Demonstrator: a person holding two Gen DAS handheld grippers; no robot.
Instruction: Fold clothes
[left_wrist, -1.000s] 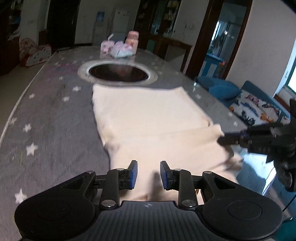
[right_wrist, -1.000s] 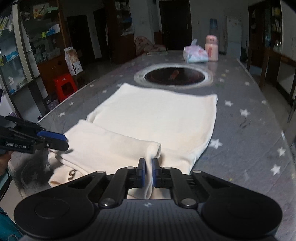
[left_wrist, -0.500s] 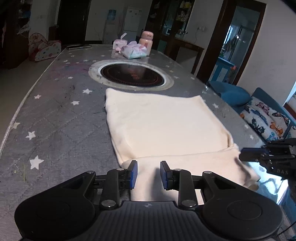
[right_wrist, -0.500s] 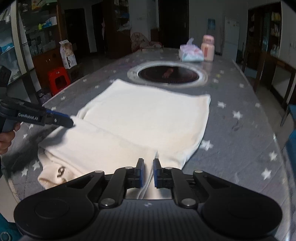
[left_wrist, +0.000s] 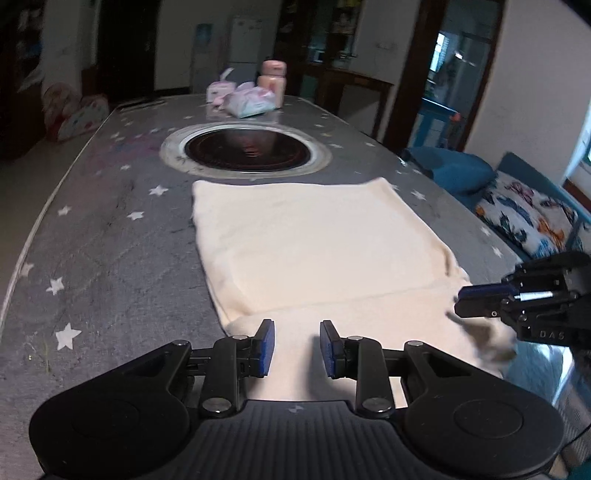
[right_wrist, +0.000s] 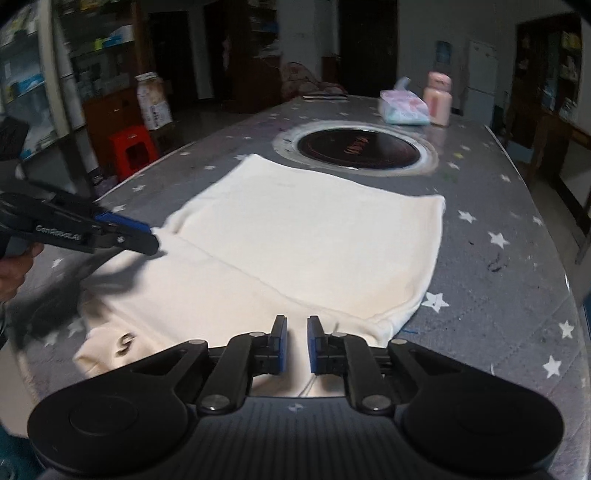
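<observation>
A cream garment (left_wrist: 314, 251) lies flat on the grey star-patterned table, with a folded band along its near edge (right_wrist: 207, 291). My left gripper (left_wrist: 297, 349) is open and empty, hovering over the near left end of the band. It also shows at the left of the right wrist view (right_wrist: 147, 240). My right gripper (right_wrist: 297, 345) is slightly open and empty over the near right end. It shows at the right of the left wrist view (left_wrist: 461, 301), next to a bunched cloth corner (left_wrist: 491, 339).
A round black hob (left_wrist: 245, 147) is set into the table (left_wrist: 110, 258) beyond the garment. A tissue pack (left_wrist: 247, 101) and a pink bottle (left_wrist: 273, 83) stand at the far end. A blue sofa with a patterned cushion (left_wrist: 524, 221) is at the right, a red stool (right_wrist: 131, 147) at the left.
My right gripper has let go of the cloth and its jaws have parted a little. Both grippers have drawn back toward the near edge. The folded band now lies flatter.
</observation>
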